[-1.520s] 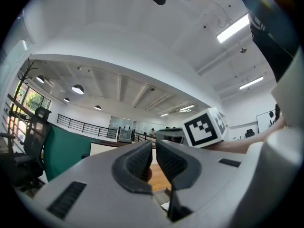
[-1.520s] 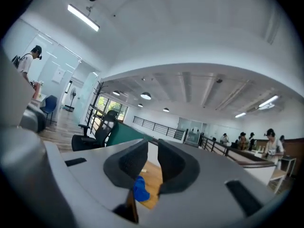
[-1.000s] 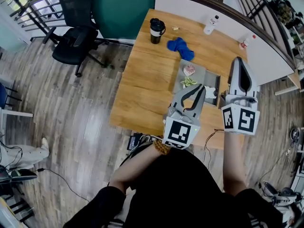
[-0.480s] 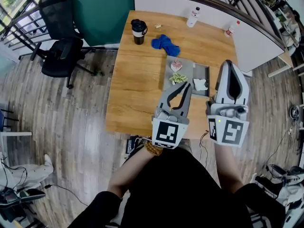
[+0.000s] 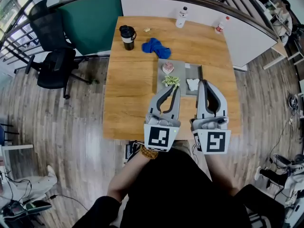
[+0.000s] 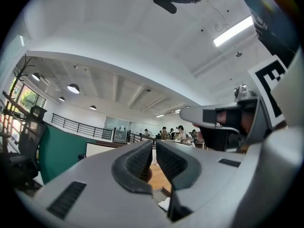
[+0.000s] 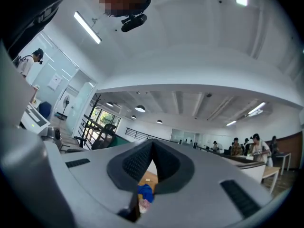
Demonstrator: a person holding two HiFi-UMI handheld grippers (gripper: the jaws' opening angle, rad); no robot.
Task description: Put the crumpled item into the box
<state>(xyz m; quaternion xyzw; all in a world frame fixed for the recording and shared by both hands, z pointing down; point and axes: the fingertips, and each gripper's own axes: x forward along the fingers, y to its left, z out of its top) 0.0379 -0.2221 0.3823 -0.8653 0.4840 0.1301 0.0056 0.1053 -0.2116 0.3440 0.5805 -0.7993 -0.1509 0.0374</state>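
Open-plan office, plank floor, wooden surface (image 5: 133, 94) seen from above. A shallow grey box (image 5: 183, 73) sits mid-surface. The white crumpled item (image 5: 193, 84) lies on its grey floor on the right. A pink crumpled piece (image 5: 167, 68) and a green one (image 5: 170, 81) lie in its left part.

A blue cloth (image 5: 156, 47) and a black cup (image 5: 127, 33) sit further back, outside the box.

Left claw (image 5: 176, 87) has its pads all but together with nothing between them. Right claw (image 5: 203, 82) is fully closed and also empty. Both hover at the box's near edge, the right tip just beside the white item.

My read is that all the crumpled bits look already in the box, so the task is either finished or reset. I can't tell whether anything is left to do.
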